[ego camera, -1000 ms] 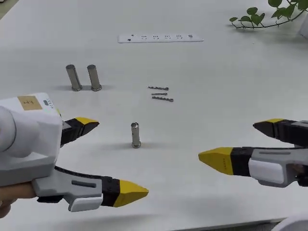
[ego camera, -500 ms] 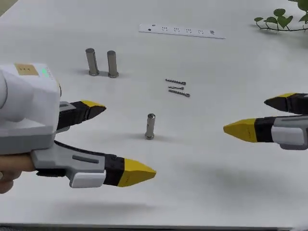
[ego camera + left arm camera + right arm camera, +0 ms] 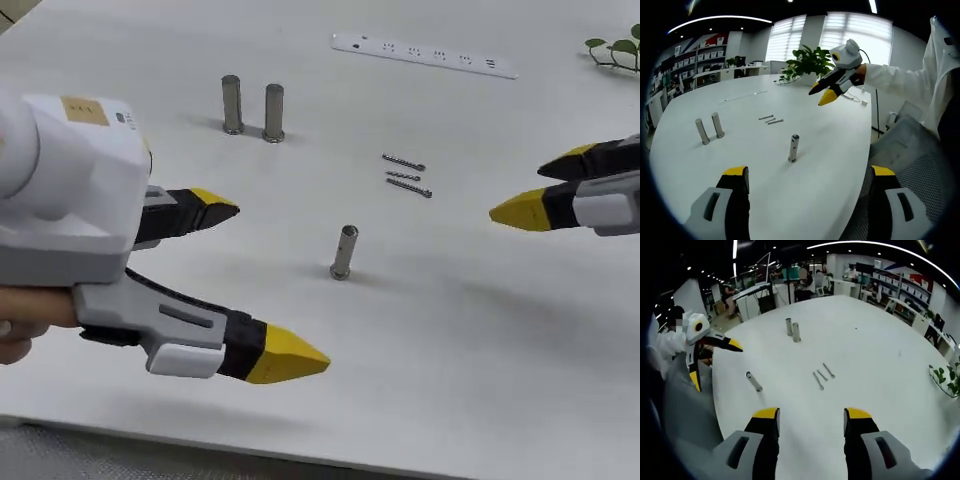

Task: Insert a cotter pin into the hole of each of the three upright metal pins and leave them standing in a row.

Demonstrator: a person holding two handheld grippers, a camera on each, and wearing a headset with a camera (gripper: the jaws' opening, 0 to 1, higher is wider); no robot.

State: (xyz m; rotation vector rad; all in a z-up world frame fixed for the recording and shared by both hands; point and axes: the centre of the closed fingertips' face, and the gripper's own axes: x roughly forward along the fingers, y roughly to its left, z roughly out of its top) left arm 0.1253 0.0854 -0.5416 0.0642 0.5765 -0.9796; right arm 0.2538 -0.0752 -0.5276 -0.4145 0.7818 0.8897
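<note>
white and bare-looking, the broad matte table [image 3: 470, 400] holds all the parts, with office shelving and blinds behind it in the left gripper view. near the centre of the head view a lone short steel pin [image 3: 343, 252] stands upright on its flared foot. a pair of matching steel pins [image 3: 232, 104] stands side by side at 11 o'clock from it, well apart. three thin cotter pins [image 3: 403, 176] lie flat and close together at 1 o'clock from the lone pin. none is in a hole yet; the holes themselves are too small to make out.

the left claw [image 3: 280, 284] hovers at 8 o'clock from the lone pin, jaws spread wide and empty. the right claw [image 3: 520, 192] hangs at 3 o'clock from the cotter pins, jaws parted, holding nothing.

likely trouble: the cotter pins are slim and flat on a smooth top, so the yellow tips could skid one away or pinch two at once. the lone pin's small foot means a slight knock, or a crooked push at insertion without steadying, could topple it out of line.
</note>
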